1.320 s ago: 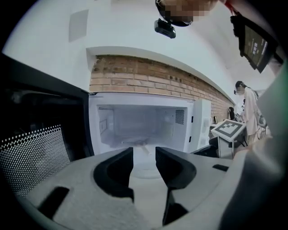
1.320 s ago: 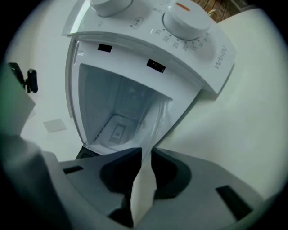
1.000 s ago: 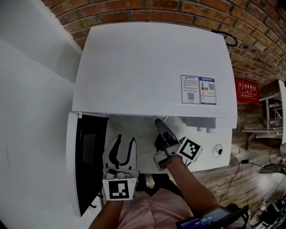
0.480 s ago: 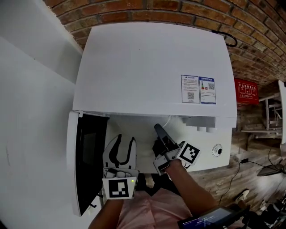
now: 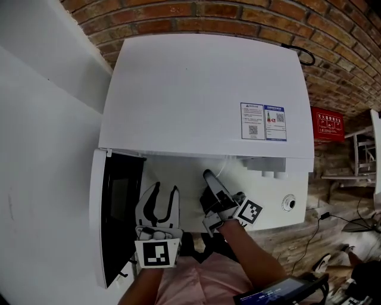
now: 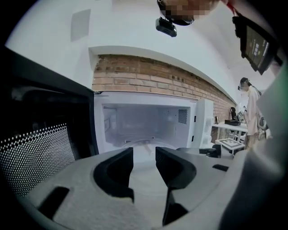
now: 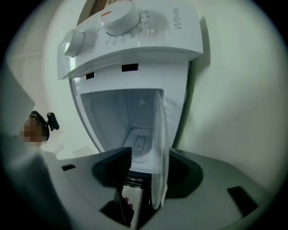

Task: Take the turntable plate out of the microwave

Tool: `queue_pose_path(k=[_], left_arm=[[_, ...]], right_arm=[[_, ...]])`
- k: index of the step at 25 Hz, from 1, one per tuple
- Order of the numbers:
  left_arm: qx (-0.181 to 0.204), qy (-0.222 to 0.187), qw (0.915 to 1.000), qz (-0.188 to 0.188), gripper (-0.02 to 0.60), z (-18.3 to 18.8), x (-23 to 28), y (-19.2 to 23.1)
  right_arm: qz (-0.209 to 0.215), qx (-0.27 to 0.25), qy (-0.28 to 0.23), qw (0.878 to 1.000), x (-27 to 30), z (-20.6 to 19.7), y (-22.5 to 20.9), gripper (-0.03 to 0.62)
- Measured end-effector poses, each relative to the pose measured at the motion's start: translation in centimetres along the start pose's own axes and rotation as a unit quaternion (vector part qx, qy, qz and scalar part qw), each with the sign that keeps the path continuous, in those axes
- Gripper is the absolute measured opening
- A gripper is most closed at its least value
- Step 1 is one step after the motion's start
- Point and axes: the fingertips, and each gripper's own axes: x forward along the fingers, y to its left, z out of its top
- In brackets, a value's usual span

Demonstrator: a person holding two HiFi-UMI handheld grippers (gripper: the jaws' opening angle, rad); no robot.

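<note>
The white microwave [image 5: 202,89] stands with its door [image 5: 116,208] swung out to the left. The glass turntable plate [image 7: 159,148] lies on the cavity floor, and its rim [image 6: 137,142] shows in the left gripper view. My right gripper [image 7: 150,157] is rolled on its side at the cavity mouth, so the plate looks edge-on between its jaws. Those jaws are opening: the plate rests against one pad, with a clear gap to the other. In the head view that gripper [image 5: 211,189] reaches into the opening. My left gripper [image 6: 144,155] hangs open and empty before the cavity, beside the door [image 5: 158,199].
The control panel with two white knobs [image 7: 119,18] sits right of the cavity. One knob [image 5: 290,202] shows from above. Printed stickers [image 5: 264,121] lie on the microwave's top. A brick wall [image 5: 250,18] runs behind, and a white wall [image 5: 41,149] is close on the left.
My right gripper has drawn back slightly toward the person and rolled. The left gripper has not moved.
</note>
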Motion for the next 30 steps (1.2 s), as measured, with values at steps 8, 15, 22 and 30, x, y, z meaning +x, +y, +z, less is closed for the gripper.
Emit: queue_pose_path(k=[8,15,22,30], left_arm=[[-0.004,0.004,1.0000,0.006,0.160,-0.4,0.1,1.3],[-0.010,0.009,0.9998,0.017,0.160,-0.7,-0.3,2.5],[-0.013,0.011,0.9997,0.019,0.160,-1.4,-1.5,1.6],[-0.055,0.003,0.9979,0.033,0.161,-3.1,-6.1,0.4]], right_arm=[[0.015,0.015,0.013,1.000,3.5,0.4,-0.5,0.201],[-0.050,0.021,0.011,0.998,3.8,0.2,-2.5,0.034],[-0.042,0.025,0.021,0.999,0.7,-0.2,-1.9,0.029],[-0.017,0.031,0.049,0.998,-4.6,-1.9,1.4,0.029]])
